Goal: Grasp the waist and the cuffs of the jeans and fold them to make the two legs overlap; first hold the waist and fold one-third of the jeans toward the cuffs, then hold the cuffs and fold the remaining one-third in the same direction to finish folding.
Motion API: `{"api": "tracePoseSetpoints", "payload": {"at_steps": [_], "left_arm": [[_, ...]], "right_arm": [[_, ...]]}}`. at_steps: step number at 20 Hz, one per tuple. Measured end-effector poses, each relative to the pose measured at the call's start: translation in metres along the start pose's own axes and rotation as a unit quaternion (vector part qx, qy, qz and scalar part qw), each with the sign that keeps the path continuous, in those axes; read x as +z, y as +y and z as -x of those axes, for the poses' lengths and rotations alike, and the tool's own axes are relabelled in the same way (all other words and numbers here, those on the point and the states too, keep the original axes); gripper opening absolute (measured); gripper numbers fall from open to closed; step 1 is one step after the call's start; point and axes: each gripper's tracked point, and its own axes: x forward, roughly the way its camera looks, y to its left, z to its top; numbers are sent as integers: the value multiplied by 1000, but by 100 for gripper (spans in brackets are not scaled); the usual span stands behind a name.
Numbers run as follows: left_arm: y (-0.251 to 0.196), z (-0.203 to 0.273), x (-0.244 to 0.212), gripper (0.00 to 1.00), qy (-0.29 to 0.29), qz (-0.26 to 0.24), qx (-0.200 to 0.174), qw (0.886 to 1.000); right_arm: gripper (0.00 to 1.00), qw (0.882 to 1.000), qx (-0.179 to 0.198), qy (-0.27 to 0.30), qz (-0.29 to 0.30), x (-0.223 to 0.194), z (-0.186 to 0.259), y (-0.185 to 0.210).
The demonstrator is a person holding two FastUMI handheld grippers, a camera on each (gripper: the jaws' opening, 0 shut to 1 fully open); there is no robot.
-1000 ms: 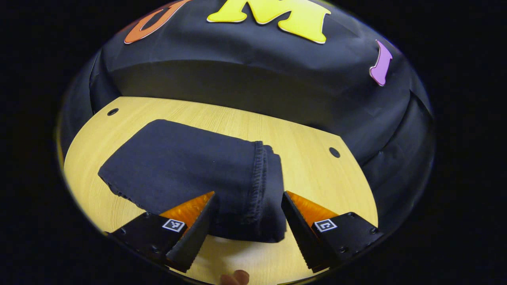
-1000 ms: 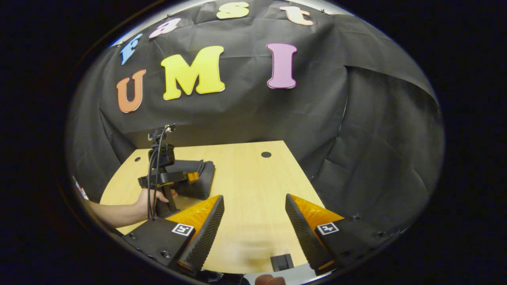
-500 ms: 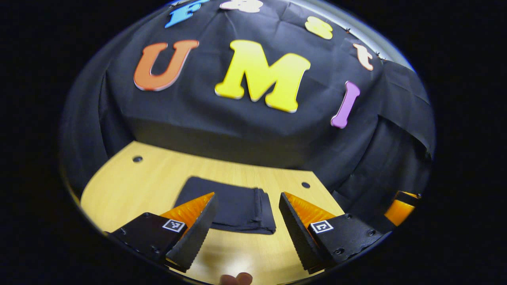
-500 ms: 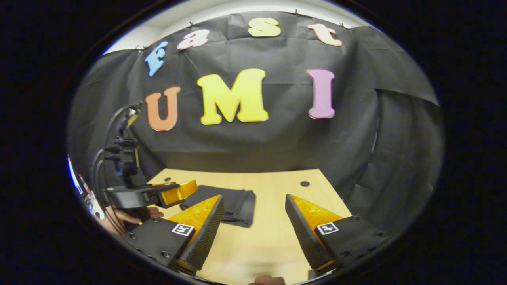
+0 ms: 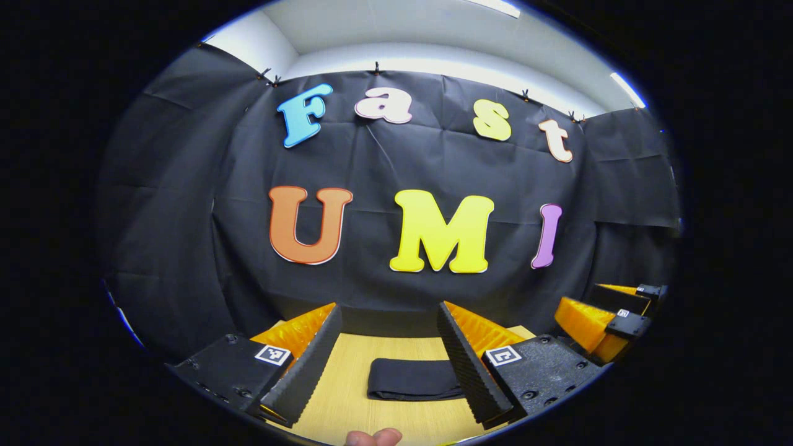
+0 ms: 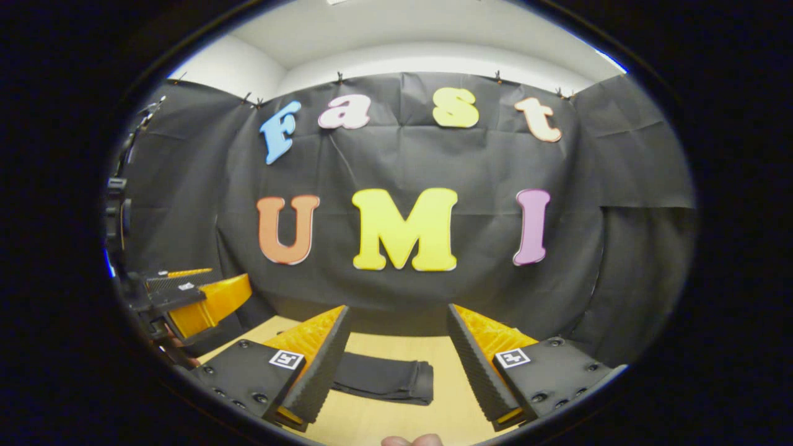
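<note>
One pair of dark jeans [image 5: 414, 379], folded into a flat compact bundle, lies on the light wooden table [image 5: 347, 384] in front of the black cloth wall, touched by neither of the two grippers. In the left gripper view the left gripper [image 5: 389, 356] is held above the table with its fingers spread wide and nothing between them, the jeans showing through the gap, and the right gripper [image 5: 604, 313] appears at the right edge. In the right gripper view the right gripper [image 6: 398, 359] is likewise released and empty, with the jeans [image 6: 384, 379] low between its fingers and the left gripper [image 6: 198, 300] off to the left.
</note>
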Motion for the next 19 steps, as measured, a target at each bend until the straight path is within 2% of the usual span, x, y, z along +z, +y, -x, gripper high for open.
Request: {"api": "tracePoseSetpoints", "payload": {"at_steps": [3,7,10,13,19], "left_arm": [[5,14,-3,98,1,11,-6,1000],[7,21,-14,98,14,18,1,1000],[8,19,-14,98,11,1,3,1000],[8,19,-14,98,4,-14,1,1000],[7,15,-16,98,12,-9,-1,1000]], "right_arm": [[92,999,-21,-30,-1,11,16,1],[93,1000,-29,-7,-1,-10,32,0],[96,999,-36,1,6,-19,36,-3],[93,999,-39,4,8,-20,38,-6],[93,999,-36,11,14,-26,35,-7]]}}
